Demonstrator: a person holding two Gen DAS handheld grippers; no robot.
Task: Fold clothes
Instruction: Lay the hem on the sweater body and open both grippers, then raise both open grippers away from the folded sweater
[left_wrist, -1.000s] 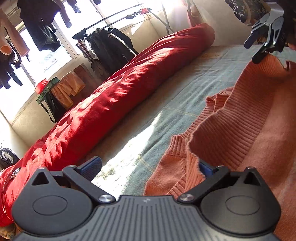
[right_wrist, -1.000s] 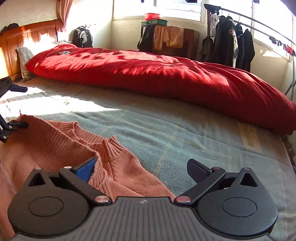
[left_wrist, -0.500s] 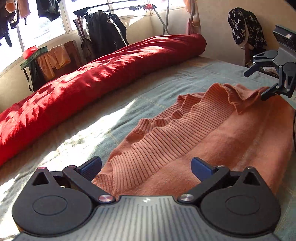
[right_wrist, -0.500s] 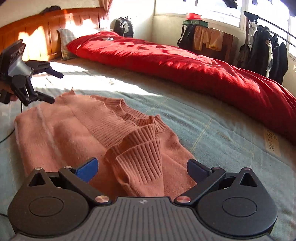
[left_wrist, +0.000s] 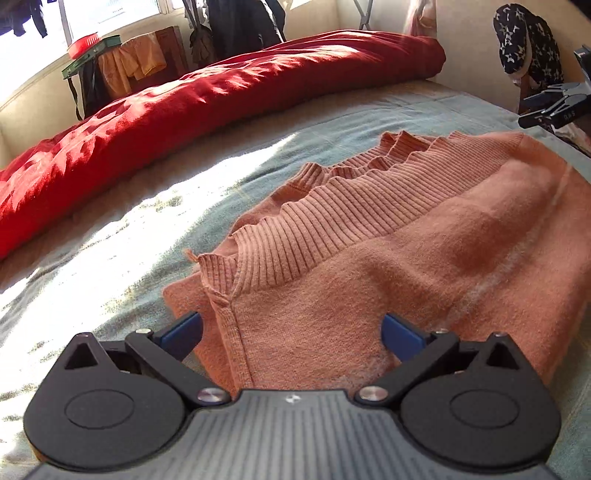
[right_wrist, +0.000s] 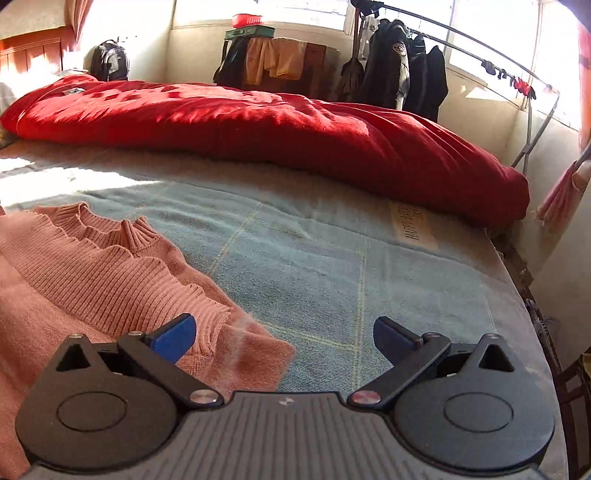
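Since the earlier frame both tools have released the sweater (left_wrist: 388, 280), now lying folded once on the bed (right_wrist: 332, 266) near the red quilt (right_wrist: 258, 125); left tool (left_wrist: 291, 328) and right tool (right_wrist: 284, 332) gape empty, further folds apparently remaining.

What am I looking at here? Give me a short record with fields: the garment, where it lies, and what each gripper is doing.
garment: orange knit sweater, folded over, ribbed hem on top
surface: pale blue blanket on a bed
behind it: red duvet, rolled lengthwise
left gripper: jaws open, at one end of the sweater, holding nothing
right gripper: jaws open, at the other end, holding nothing
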